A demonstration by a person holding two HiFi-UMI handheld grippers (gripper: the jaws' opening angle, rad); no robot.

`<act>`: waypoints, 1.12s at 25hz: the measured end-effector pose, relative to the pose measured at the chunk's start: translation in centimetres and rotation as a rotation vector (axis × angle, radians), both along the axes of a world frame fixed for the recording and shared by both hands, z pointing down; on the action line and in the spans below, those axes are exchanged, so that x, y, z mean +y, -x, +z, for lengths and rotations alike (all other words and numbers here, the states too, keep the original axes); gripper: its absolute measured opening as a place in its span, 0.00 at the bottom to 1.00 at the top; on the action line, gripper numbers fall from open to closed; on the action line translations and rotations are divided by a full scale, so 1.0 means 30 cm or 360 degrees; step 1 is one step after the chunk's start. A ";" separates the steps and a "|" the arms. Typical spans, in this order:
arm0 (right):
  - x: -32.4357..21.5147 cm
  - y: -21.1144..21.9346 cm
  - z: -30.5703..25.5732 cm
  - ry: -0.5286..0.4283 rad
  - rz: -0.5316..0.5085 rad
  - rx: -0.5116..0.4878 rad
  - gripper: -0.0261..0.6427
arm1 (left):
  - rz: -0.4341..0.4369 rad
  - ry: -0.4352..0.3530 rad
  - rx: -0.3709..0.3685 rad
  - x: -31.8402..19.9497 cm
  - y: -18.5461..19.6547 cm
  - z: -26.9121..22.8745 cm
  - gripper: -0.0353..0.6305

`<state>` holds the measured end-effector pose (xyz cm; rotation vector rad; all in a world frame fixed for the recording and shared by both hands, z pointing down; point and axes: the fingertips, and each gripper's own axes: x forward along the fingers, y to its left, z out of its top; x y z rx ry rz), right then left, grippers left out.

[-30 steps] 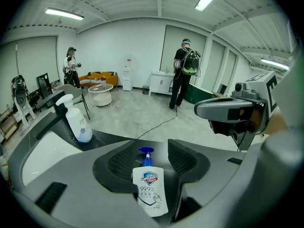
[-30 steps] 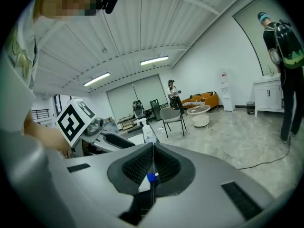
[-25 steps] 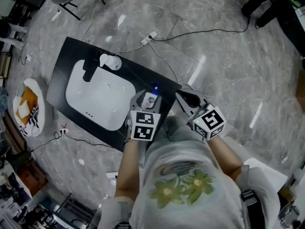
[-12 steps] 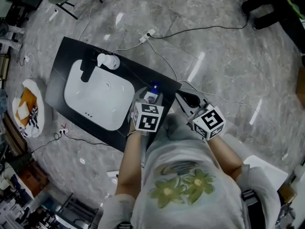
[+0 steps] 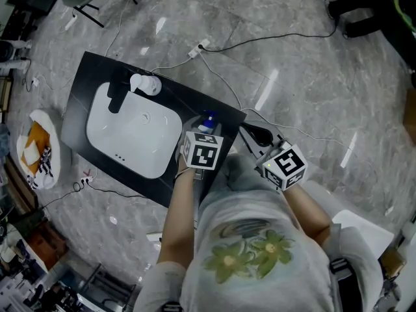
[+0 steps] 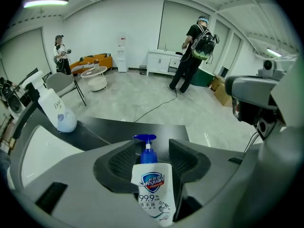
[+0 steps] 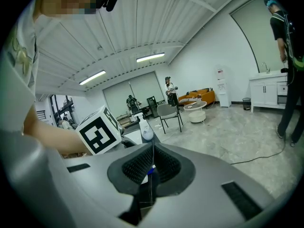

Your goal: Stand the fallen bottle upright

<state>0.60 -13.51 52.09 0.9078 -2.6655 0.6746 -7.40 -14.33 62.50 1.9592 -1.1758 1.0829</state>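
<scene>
While soap bottle [image 6: 153, 194] is clamped by its sides between jaws of left gripper [image 6: 152, 152], blue pump is pointed up and label is read upright; grip judged as chosen so base can be set on black countertop [image 5: 91, 77]. Bottle is seen lower centre of left gripper view, at countertop's right end in head view; base contact cannot be told. Right gripper [image 7: 152, 167] is held aside at right, jaws pressed together, nothing gripped. White sink [image 5: 130, 135], left of frame: nothing seen in basin. White pump bottle [image 6: 59, 115] is stood by faucet [image 5: 117, 95]. Soap fill level hidden by opaque wall.
</scene>
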 end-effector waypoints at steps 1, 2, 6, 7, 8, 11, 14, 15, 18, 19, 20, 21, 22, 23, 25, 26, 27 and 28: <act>0.000 -0.002 0.003 -0.0001 0.0001 0.0005 0.10 | 0.0005 0.0019 -0.0010 0.002 0.000 0.009 0.40; 0.000 -0.003 0.005 -0.0002 0.0001 0.0009 0.10 | 0.0010 0.0036 -0.0021 0.005 0.000 0.019 0.40; 0.001 -0.012 0.011 -0.0001 0.0008 0.0010 0.10 | -0.0005 0.0084 -0.0039 0.009 0.000 0.047 0.40; 0.001 -0.016 0.012 0.0000 0.0010 0.0010 0.10 | -0.0009 0.0093 -0.0042 0.009 -0.001 0.052 0.39; 0.001 -0.020 0.012 0.0000 0.0012 0.0010 0.10 | -0.0012 0.0101 -0.0044 0.008 -0.002 0.056 0.39; -0.002 -0.028 0.010 0.0001 0.0019 0.0013 0.10 | -0.0015 0.0125 -0.0050 0.004 -0.002 0.066 0.39; -0.002 -0.039 0.011 0.0002 0.0028 0.0014 0.10 | -0.0027 0.0152 -0.0055 0.001 -0.004 0.079 0.38; -0.001 -0.041 0.012 0.0002 0.0031 0.0015 0.10 | -0.0027 0.0161 -0.0059 0.001 -0.004 0.085 0.37; -0.001 -0.043 0.016 0.0004 0.0035 0.0020 0.10 | -0.0024 0.0181 -0.0075 0.003 -0.001 0.098 0.36; -0.001 -0.044 0.016 0.0005 0.0036 0.0020 0.10 | -0.0025 0.0186 -0.0079 0.004 0.000 0.100 0.36; -0.002 -0.045 0.016 0.0005 0.0037 0.0020 0.10 | -0.0023 0.0193 -0.0085 0.005 0.000 0.102 0.35; -0.003 -0.045 0.016 0.0006 0.0037 0.0020 0.10 | -0.0020 0.0200 -0.0093 0.006 0.001 0.104 0.33; -0.004 -0.045 0.017 0.0005 0.0037 0.0020 0.10 | -0.0015 0.0205 -0.0103 0.006 0.004 0.107 0.33; -0.004 -0.044 0.019 0.0005 0.0038 0.0021 0.10 | -0.0011 0.0209 -0.0113 0.006 0.008 0.111 0.32; -0.005 -0.043 0.021 0.0005 0.0040 0.0023 0.10 | -0.0009 0.0218 -0.0129 0.005 0.014 0.117 0.29; -0.005 -0.044 0.021 0.0006 0.0042 0.0024 0.10 | -0.0008 0.0228 -0.0135 0.005 0.014 0.117 0.28; -0.004 -0.045 0.021 0.0006 0.0043 0.0026 0.10 | -0.0004 0.0239 -0.0140 0.005 0.013 0.116 0.27; -0.004 -0.046 0.020 0.0006 0.0044 0.0028 0.10 | 0.0002 0.0249 -0.0145 0.005 0.012 0.114 0.27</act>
